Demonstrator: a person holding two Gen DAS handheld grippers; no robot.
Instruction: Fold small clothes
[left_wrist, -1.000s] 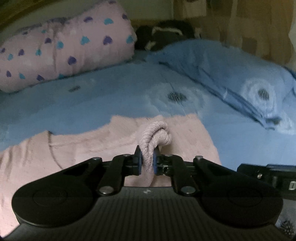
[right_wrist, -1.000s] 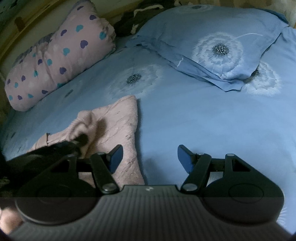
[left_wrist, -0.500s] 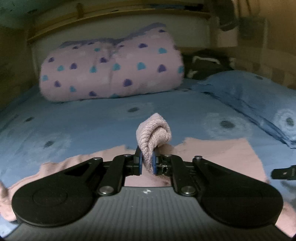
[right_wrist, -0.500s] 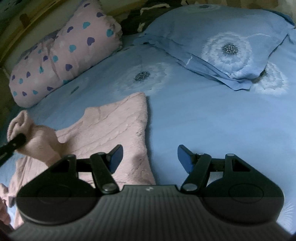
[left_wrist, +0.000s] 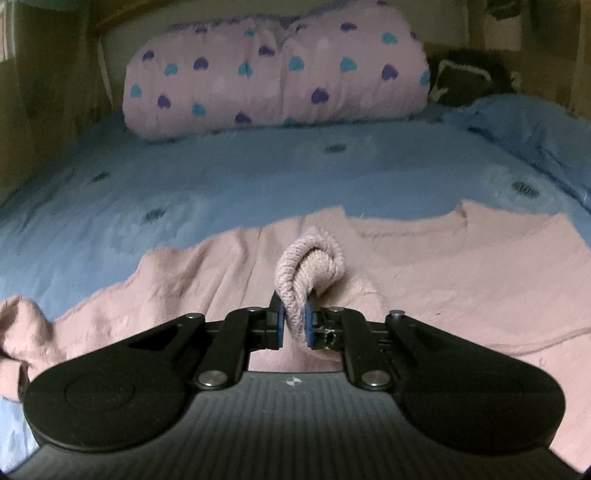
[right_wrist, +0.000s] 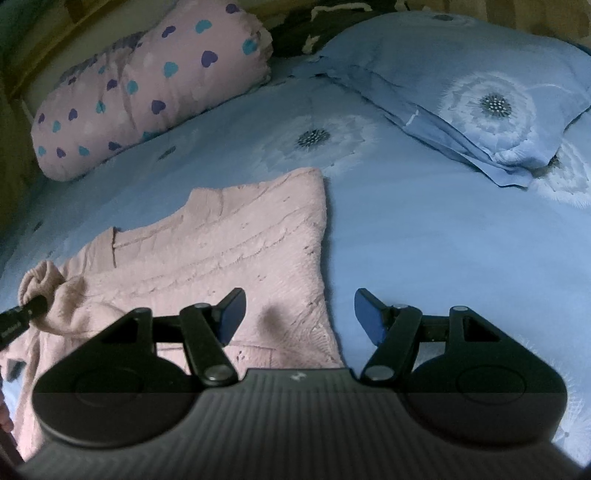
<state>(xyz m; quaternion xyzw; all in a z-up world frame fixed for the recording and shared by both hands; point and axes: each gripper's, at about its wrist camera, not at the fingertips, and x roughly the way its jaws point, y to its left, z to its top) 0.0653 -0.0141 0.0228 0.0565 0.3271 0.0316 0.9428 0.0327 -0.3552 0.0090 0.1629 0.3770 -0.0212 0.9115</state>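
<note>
My left gripper (left_wrist: 294, 322) has its jaws closed tight on the ribbed cuff (left_wrist: 308, 258) of a pink knitted sweater (right_wrist: 236, 258). The cuff sticks up in a rolled loop above the blue pads (left_wrist: 309, 325), lifted off the rest of the garment. In the right wrist view the same cuff (right_wrist: 38, 282) shows at the far left, pinched by the dark tip of that gripper (right_wrist: 31, 308).

My right gripper (right_wrist: 300, 314) hangs with its jaws well apart and nothing between them. It sits over the near right edge of the sweater, one finger (right_wrist: 231, 314) above the knit and the other above bare sheet.

The sweater lies spread flat on the bed (right_wrist: 424, 240), on a blue sheet printed with dandelion heads. A pink pillow with hearts (left_wrist: 277, 70) lies at the head of the bed, and a blue pillow (right_wrist: 461, 85) lies to its right, both well apart from the sweater.
</note>
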